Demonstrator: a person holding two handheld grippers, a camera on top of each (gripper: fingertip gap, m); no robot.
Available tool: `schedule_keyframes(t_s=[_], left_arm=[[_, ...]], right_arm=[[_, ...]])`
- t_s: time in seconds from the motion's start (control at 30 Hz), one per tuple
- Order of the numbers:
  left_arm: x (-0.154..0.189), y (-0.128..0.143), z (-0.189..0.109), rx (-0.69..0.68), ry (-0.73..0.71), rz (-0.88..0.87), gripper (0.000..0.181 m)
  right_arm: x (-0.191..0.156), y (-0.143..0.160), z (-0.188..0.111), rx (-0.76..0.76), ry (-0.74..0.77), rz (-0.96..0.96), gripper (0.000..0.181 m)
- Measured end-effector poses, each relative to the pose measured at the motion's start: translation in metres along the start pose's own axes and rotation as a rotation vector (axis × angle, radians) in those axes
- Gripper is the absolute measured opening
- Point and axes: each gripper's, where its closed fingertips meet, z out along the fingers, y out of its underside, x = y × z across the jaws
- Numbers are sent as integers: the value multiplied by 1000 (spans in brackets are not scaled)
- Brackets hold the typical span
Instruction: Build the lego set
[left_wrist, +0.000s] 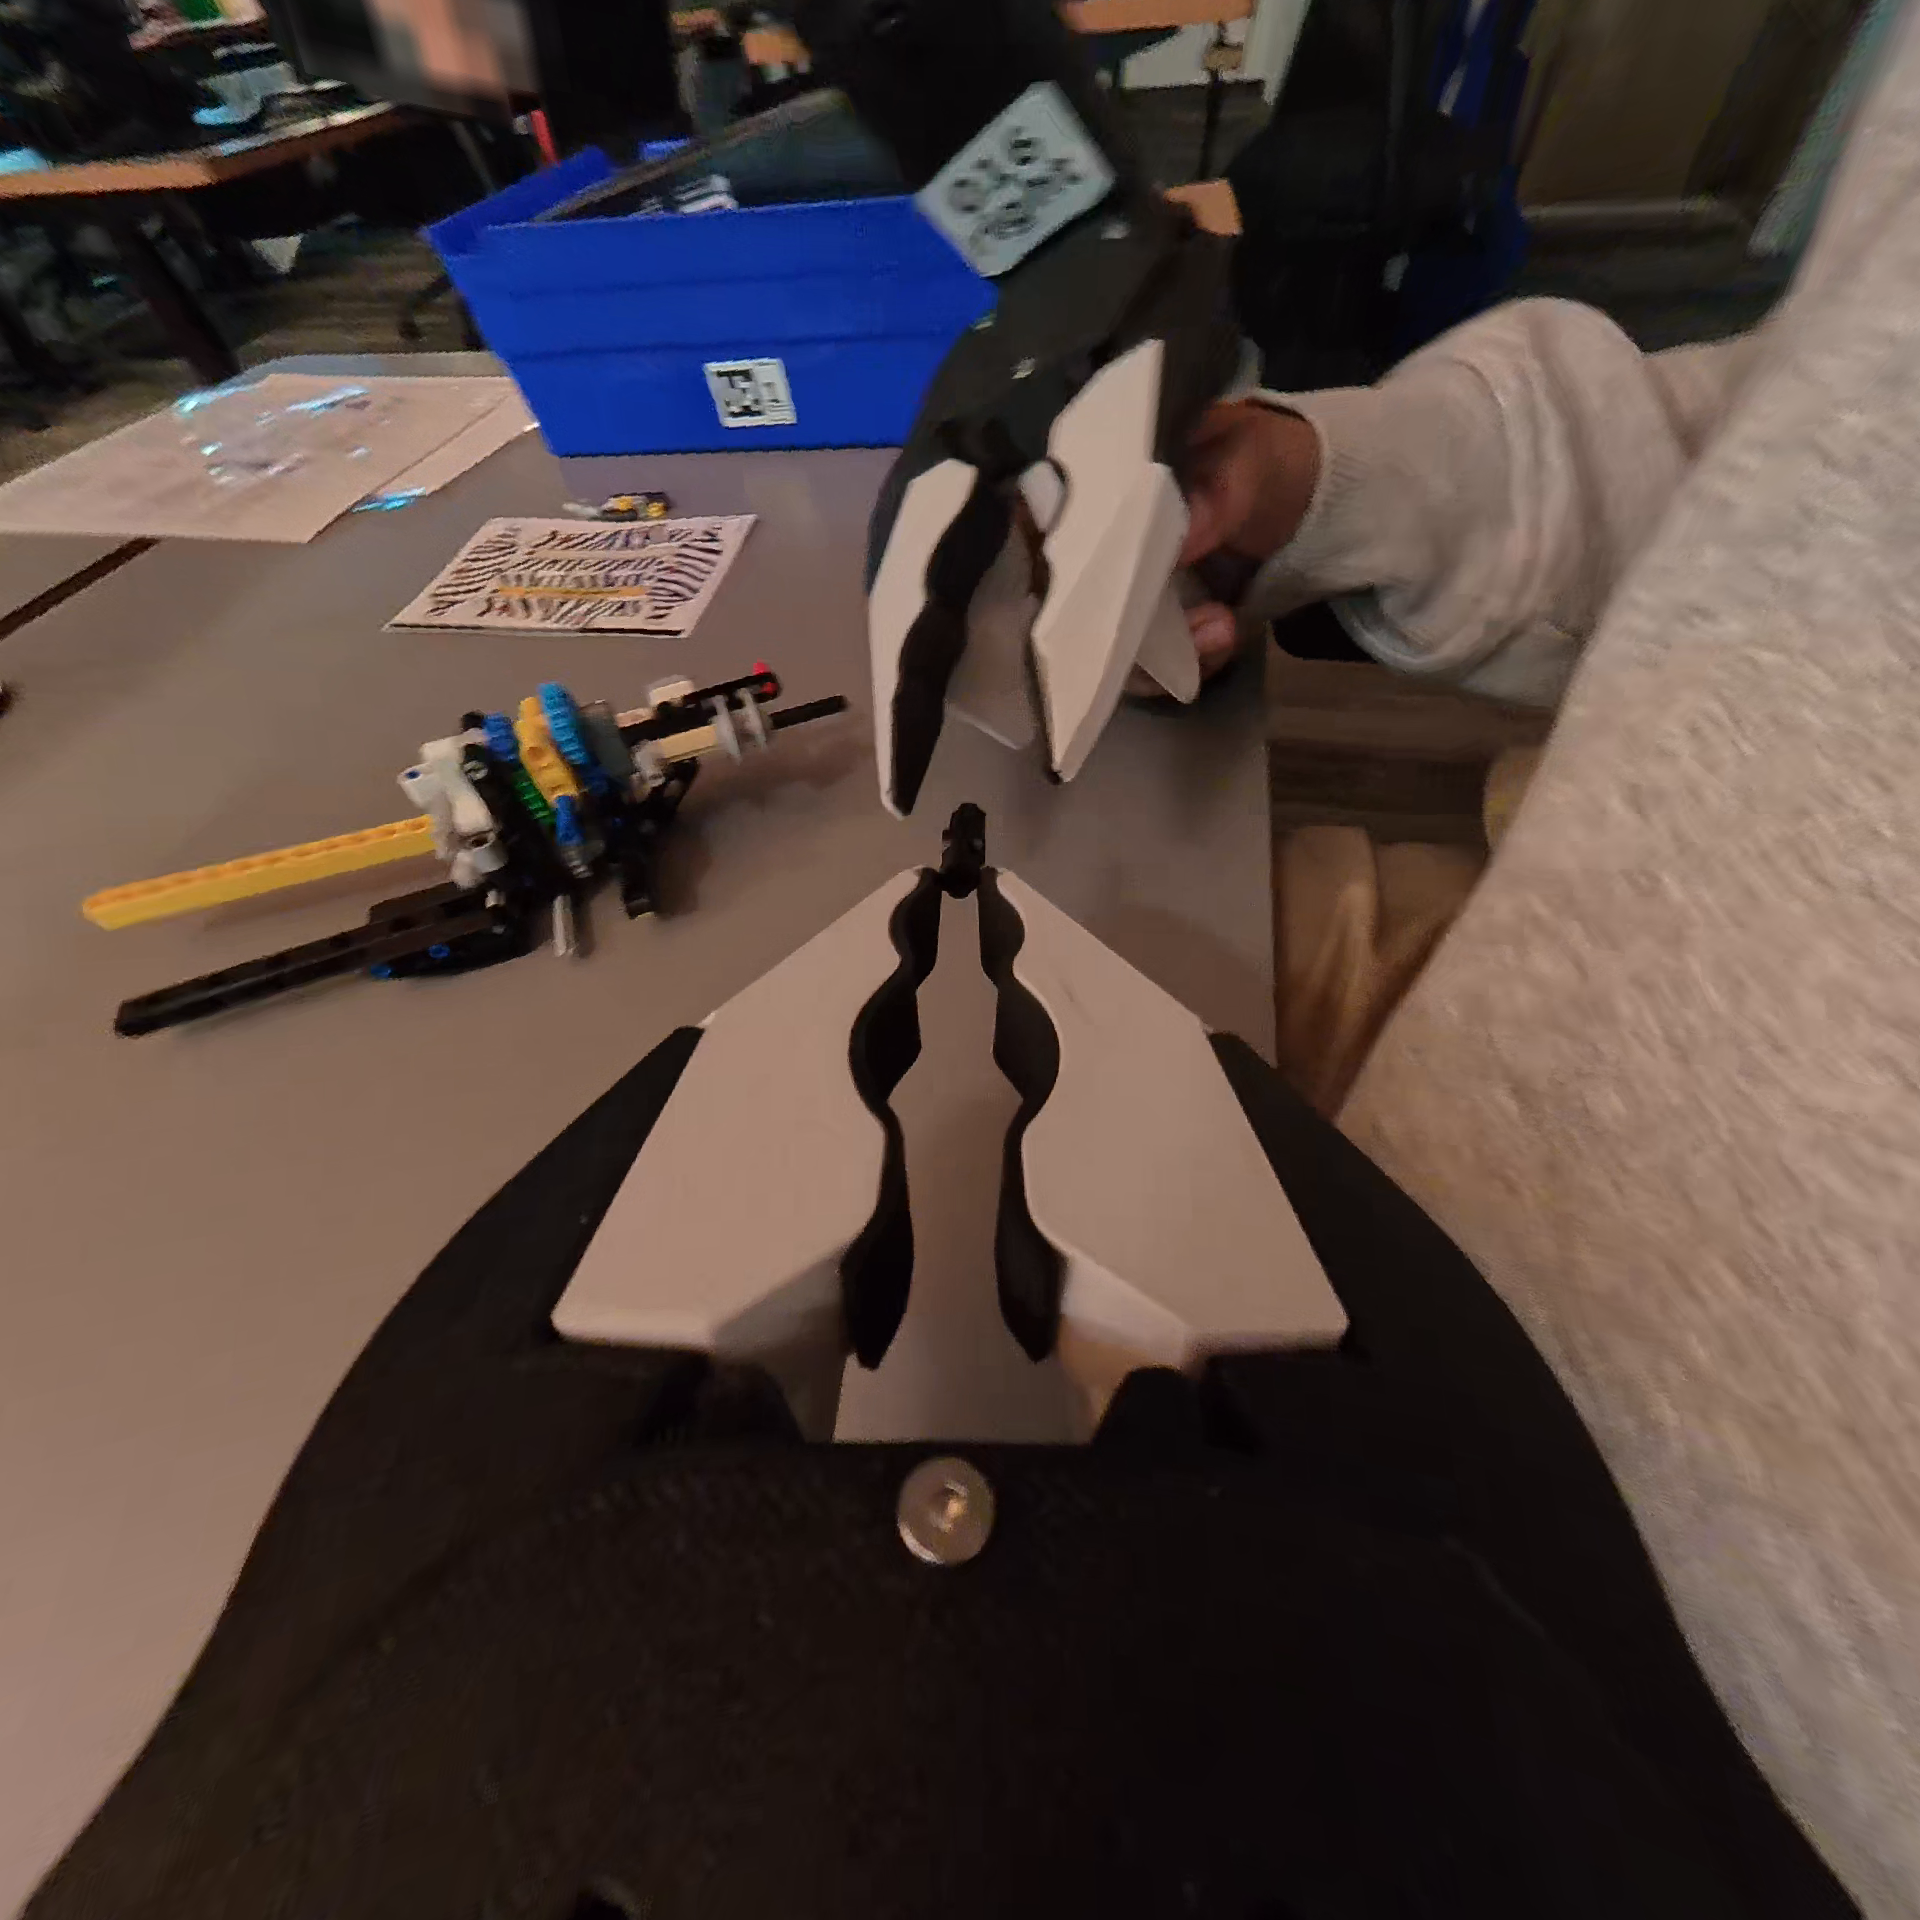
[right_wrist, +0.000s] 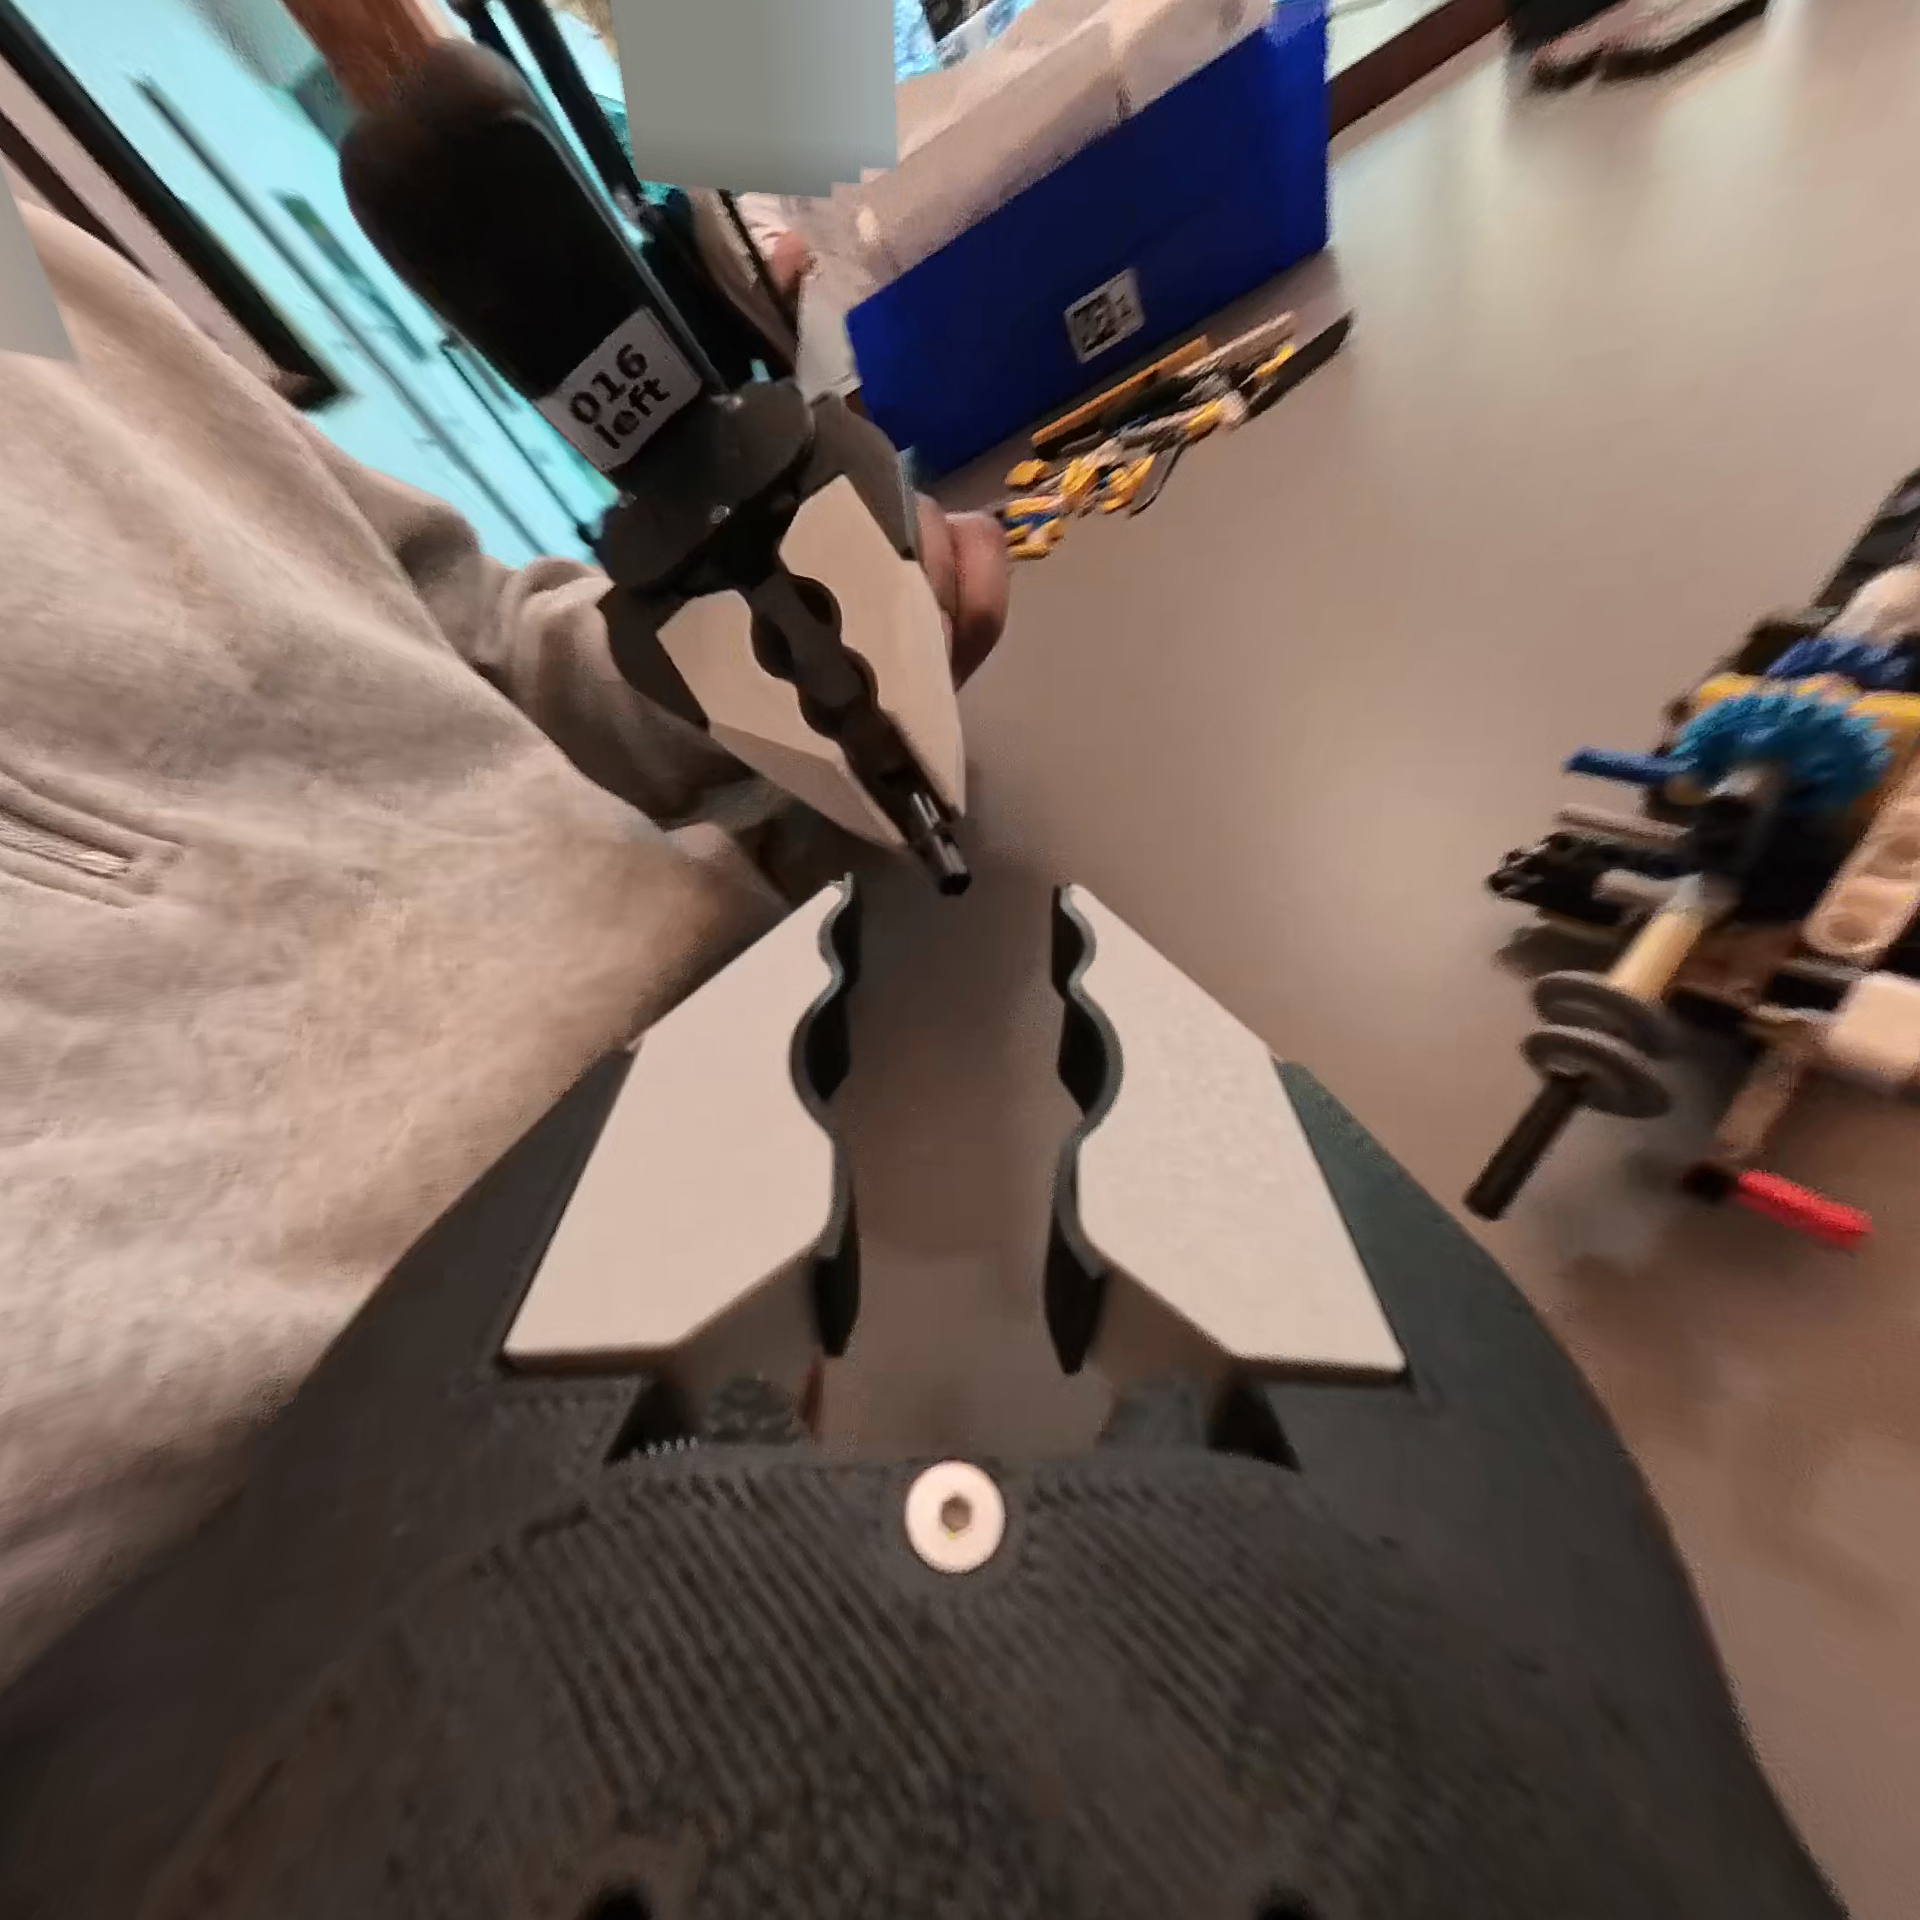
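My left gripper (left_wrist: 958, 881) is shut on a small black lego pin (left_wrist: 964, 840) that sticks out past its tips; it also shows in the right wrist view (right_wrist: 920, 831) with the pin (right_wrist: 940, 857). My right gripper (right_wrist: 954, 902) is open and empty, its tips just in front of the pin; in the left wrist view it (left_wrist: 977, 795) hangs just above the pin. The partly built lego model (left_wrist: 540, 795), with a yellow beam, black beams and blue gears, lies on the grey table (left_wrist: 260, 1143) to the left; it shows at the right of the right wrist view (right_wrist: 1745, 935).
A blue bin (left_wrist: 717, 322) stands at the back of the table. A printed sheet (left_wrist: 577, 571) and a clear plastic bag on paper (left_wrist: 260, 447) lie in front and left of it. Loose lego parts (right_wrist: 1132, 436) lie beside the bin. The table edge (left_wrist: 1270, 831) runs at the right. The grippers are tip to tip, or close to it.
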Motion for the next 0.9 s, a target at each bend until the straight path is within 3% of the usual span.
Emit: schedule_keyframes(t_s=[0.03, 0.17, 0.27, 0.53, 0.67, 0.77, 0.9], left_arm=[[-7, -1, -1, 6, -29, -38, 6], [-51, 1, -10, 50, -210, -295, 6], [-64, -2, -17, 120, -232, -437, 6], [-63, -16, -23, 175, -326, -302, 5], [-55, -19, -19, 173, -316, -263, 5], [-49, -16, -13, 158, -293, -246, 5], [-46, -16, -10, 154, -279, -238, 5]], right_arm=[[4, -3, -1, 13, 51, -54, 38], [24, -25, -10, 74, 371, -354, 35], [24, -44, -11, 157, 515, -419, 27], [16, -47, 12, 245, 424, -166, 23], [16, -53, 4, 293, 445, -169, 23], [9, -62, -6, 347, 454, -230, 7], [6, -71, -24, 407, 516, -321, 5]])
